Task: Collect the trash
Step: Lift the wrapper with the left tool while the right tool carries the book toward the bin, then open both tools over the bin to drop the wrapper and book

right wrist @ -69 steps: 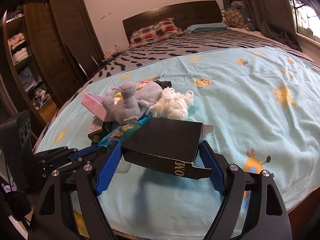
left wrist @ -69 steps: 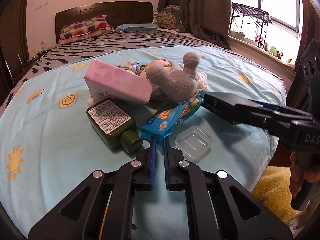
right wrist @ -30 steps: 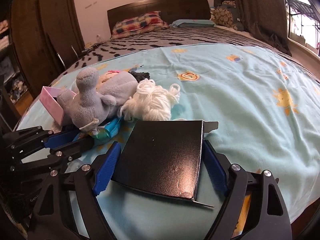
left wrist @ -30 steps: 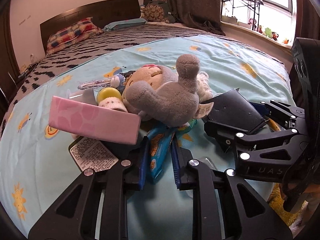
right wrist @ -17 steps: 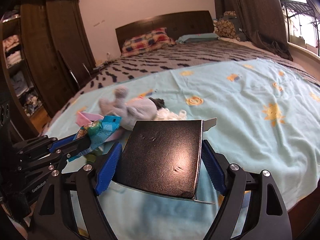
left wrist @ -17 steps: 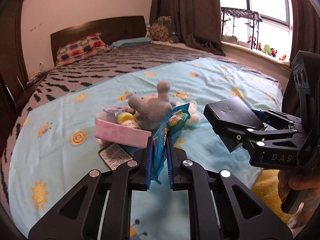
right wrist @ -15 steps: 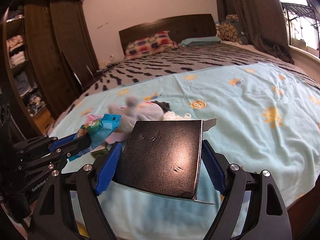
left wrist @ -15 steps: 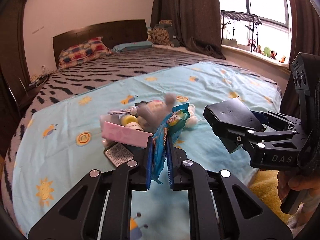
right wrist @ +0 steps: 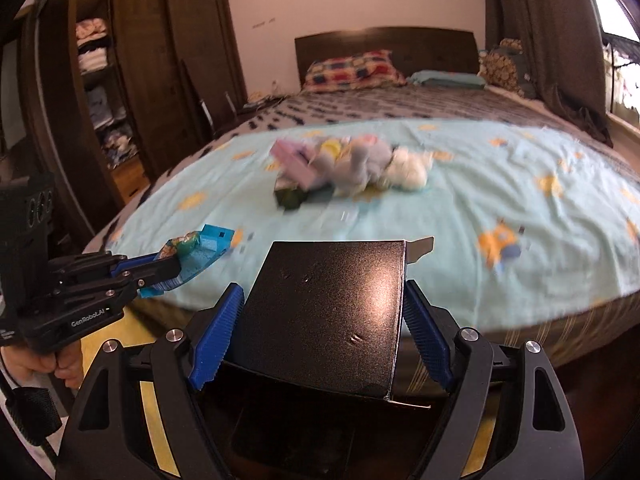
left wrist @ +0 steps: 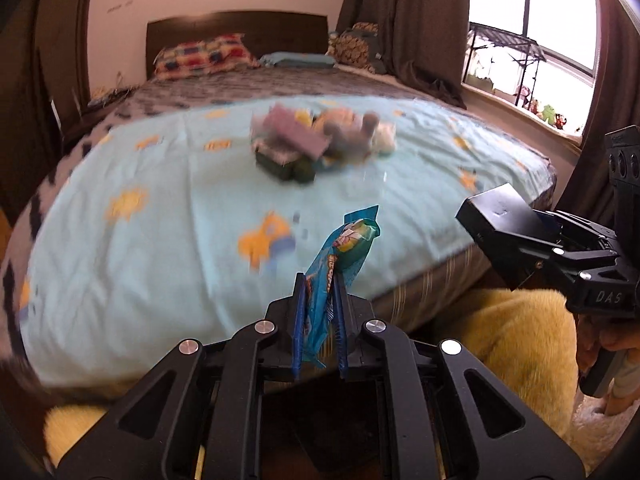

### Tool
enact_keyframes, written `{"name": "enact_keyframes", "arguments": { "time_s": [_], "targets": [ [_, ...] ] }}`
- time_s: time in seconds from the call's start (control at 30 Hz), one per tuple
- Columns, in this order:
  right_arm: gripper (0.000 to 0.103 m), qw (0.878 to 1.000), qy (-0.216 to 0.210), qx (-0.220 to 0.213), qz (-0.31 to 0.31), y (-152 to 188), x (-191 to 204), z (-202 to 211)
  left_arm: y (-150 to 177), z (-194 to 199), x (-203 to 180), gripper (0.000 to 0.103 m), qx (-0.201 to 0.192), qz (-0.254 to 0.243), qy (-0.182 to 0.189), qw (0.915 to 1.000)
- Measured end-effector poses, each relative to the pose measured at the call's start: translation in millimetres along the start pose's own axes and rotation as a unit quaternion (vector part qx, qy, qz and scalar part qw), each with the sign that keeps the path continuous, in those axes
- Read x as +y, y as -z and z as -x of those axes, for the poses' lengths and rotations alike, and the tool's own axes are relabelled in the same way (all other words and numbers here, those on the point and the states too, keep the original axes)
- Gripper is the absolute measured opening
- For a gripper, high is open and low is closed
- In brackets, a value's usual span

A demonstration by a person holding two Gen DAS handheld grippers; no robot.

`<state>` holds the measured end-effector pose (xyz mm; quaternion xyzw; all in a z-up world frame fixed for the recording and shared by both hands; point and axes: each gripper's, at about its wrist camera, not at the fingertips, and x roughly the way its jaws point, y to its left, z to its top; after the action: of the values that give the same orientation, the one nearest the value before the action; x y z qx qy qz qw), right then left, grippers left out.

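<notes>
Beyond the bed's edge, the left gripper [left wrist: 319, 312] pinched a blue snack wrapper [left wrist: 338, 256]; the right gripper [right wrist: 320, 312] clamped a black box [right wrist: 324, 308]. Carrying stage, apparently; next needs a bin, none visible.

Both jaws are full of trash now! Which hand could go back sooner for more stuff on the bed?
Neither is free yet. Probably the left gripper: it pinches only a thin blue snack wrapper, quick to drop. The right gripper clamps a wide black cardboard box.
</notes>
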<state>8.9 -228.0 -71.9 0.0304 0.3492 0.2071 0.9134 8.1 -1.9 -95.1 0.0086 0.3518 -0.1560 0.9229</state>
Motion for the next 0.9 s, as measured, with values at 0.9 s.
{"name": "enact_keyframes", "arguments": {
  "time_s": [0.9],
  "targets": [
    [0.081, 0.974, -0.030, 0.205, -0.091, 135, -11, -131, 140, -126, 9, 0.013, 0.209, 0.080, 0.052, 0.9731]
  ]
}}
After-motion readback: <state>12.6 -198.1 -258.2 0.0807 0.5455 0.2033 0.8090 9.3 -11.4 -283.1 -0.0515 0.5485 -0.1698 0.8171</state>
